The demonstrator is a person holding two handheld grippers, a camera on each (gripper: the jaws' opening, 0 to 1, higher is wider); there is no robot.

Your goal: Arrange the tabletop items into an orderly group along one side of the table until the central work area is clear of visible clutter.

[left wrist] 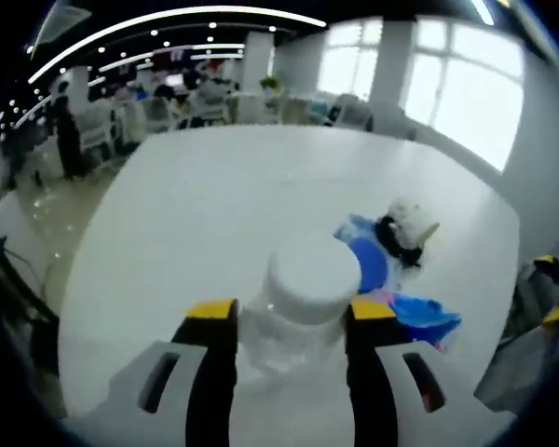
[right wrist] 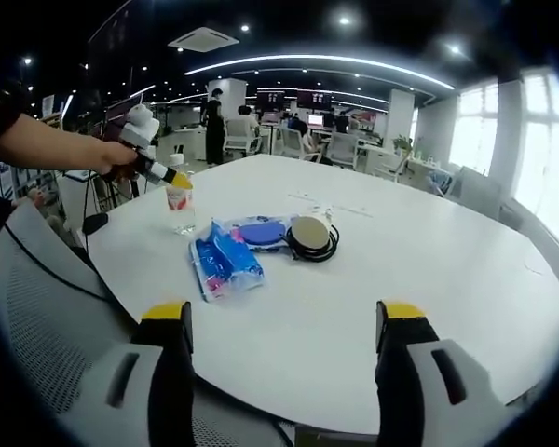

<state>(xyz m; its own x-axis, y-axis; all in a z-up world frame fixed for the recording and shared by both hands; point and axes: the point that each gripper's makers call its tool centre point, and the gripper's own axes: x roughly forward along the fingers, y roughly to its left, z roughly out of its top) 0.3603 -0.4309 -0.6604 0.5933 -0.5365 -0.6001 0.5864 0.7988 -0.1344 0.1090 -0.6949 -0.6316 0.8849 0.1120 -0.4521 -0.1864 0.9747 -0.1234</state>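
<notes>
My left gripper (left wrist: 293, 321) is shut on a clear plastic bottle (left wrist: 303, 289) with a white cap, standing on the white round table (left wrist: 224, 205). In the right gripper view the same bottle (right wrist: 179, 212) stands near the table's left edge, with the left gripper (right wrist: 178, 184) held on it by a person's hand. Right of the bottle lie a blue packet (right wrist: 224, 261), a blue round lid (right wrist: 261, 233) and a tan round item with a black cable (right wrist: 309, 237). My right gripper (right wrist: 284, 317) is open over the near table edge, well short of them, with nothing between its fingers.
A grey mesh chair (right wrist: 37, 307) stands at the table's near left side. The same blue packet (left wrist: 424, 318) and blue lid (left wrist: 369, 263) lie right of my left gripper. Office desks, chairs and people fill the background; windows are on the right.
</notes>
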